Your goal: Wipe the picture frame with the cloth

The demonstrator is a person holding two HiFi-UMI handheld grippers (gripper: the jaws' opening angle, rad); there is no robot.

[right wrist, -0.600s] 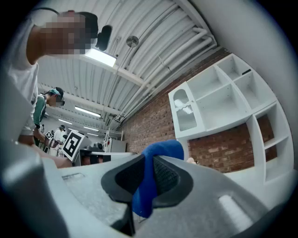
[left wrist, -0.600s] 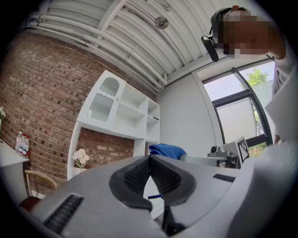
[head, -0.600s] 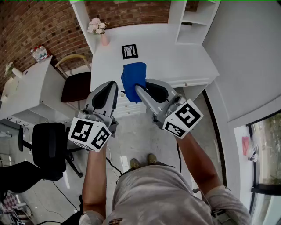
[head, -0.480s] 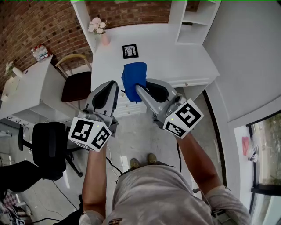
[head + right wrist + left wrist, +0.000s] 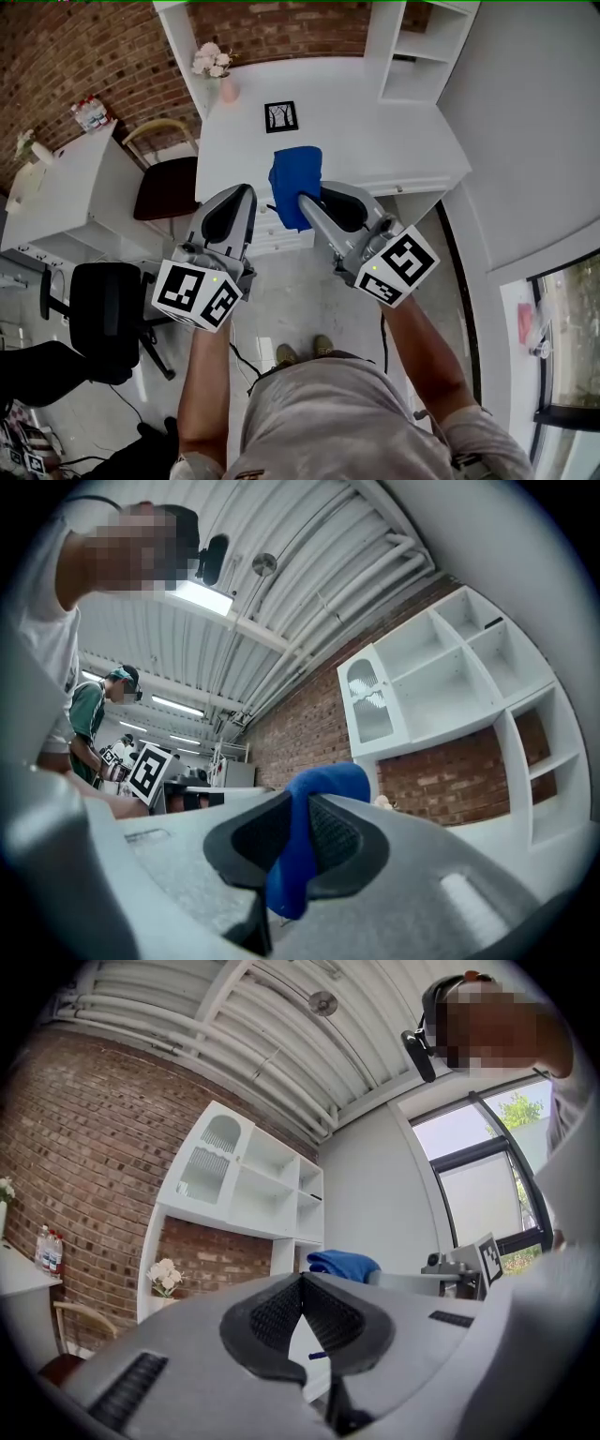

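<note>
A small black picture frame (image 5: 281, 115) lies flat on the white desk (image 5: 394, 131), toward its back. My right gripper (image 5: 307, 199) is shut on a blue cloth (image 5: 294, 178), which hangs from the jaws over the desk's front edge; in the right gripper view the blue cloth (image 5: 298, 855) is pinched between the two dark pads. My left gripper (image 5: 239, 195) is shut with nothing in it, held left of the cloth off the desk's front edge. In the left gripper view the left gripper (image 5: 302, 1283) has its pads pressed together, and the cloth (image 5: 343, 1263) shows beyond them.
A pink vase of flowers (image 5: 218, 75) stands at the desk's back left corner, and white shelves (image 5: 417, 56) rise at the back right. A wooden chair (image 5: 164, 178) stands left of the desk, a black office chair (image 5: 103, 319) nearer me. Another person (image 5: 101, 719) stands far behind.
Both grippers and the cloth sit slightly lower and to the right in the head view, as do the desk and frame. The jaws' states are unchanged.
</note>
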